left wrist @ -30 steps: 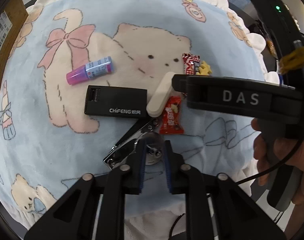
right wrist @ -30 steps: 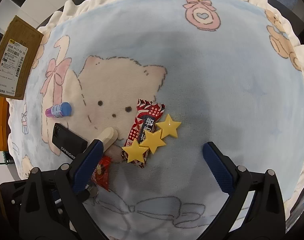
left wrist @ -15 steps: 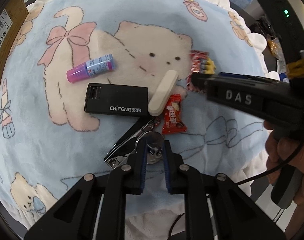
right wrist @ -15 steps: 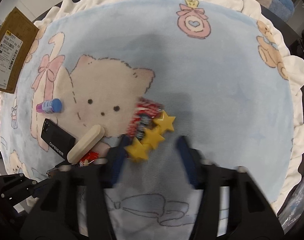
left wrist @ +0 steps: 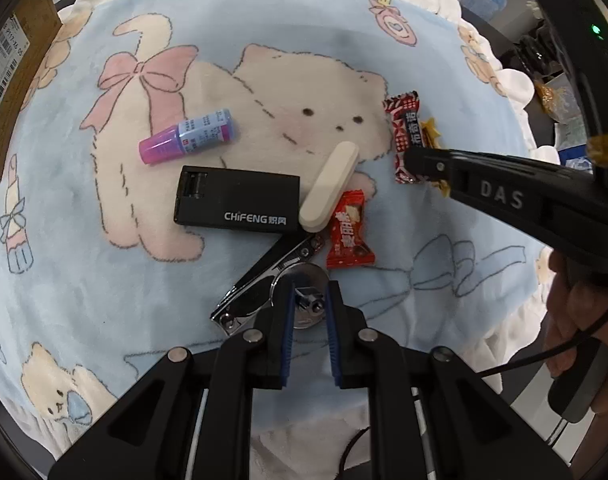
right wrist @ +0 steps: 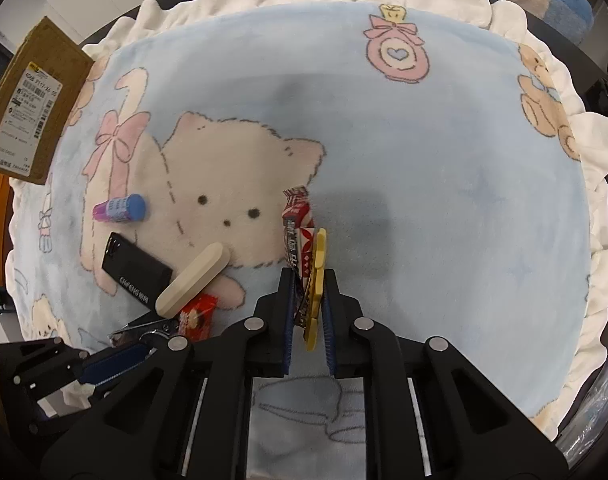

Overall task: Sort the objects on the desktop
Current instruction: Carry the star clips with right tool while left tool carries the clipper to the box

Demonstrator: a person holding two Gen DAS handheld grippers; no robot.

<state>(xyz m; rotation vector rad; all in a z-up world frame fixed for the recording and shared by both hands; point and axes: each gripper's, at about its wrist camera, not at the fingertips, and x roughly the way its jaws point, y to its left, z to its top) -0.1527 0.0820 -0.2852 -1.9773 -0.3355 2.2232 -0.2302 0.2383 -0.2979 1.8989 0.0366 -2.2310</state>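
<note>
On the cat-print blanket (left wrist: pixel 304 40) lie a purple-capped bottle (left wrist: pixel 186 138), a black CHIFENG box (left wrist: pixel 236 200), a beige oblong piece (left wrist: pixel 329 186), a red candy (left wrist: pixel 347 236) and a metal nail clipper (left wrist: pixel 260 292). My left gripper (left wrist: pixel 308 294) is shut on the clipper's round metal end. In the right wrist view my right gripper (right wrist: pixel 308 300) is shut on the yellow star clip (right wrist: pixel 319 260) and the red-and-white candy wrapper (right wrist: pixel 298 228), both pinched on edge. From the left wrist view the right gripper's tip (left wrist: pixel 417 164) covers the wrapper's (left wrist: pixel 403 128) near end.
A labelled cardboard box (right wrist: pixel 32 100) sits off the blanket's far left corner. The blanket's white ruffled hem (right wrist: pixel 595 148) marks the table's edge. A hand (left wrist: pixel 575 316) holds the right gripper's handle at the right. The blanket's right half (right wrist: pixel 463 200) bears no objects.
The right gripper went from wide open to shut on the star clip and wrapper, which now stand on edge. The left gripper stayed on the nail clipper.
</note>
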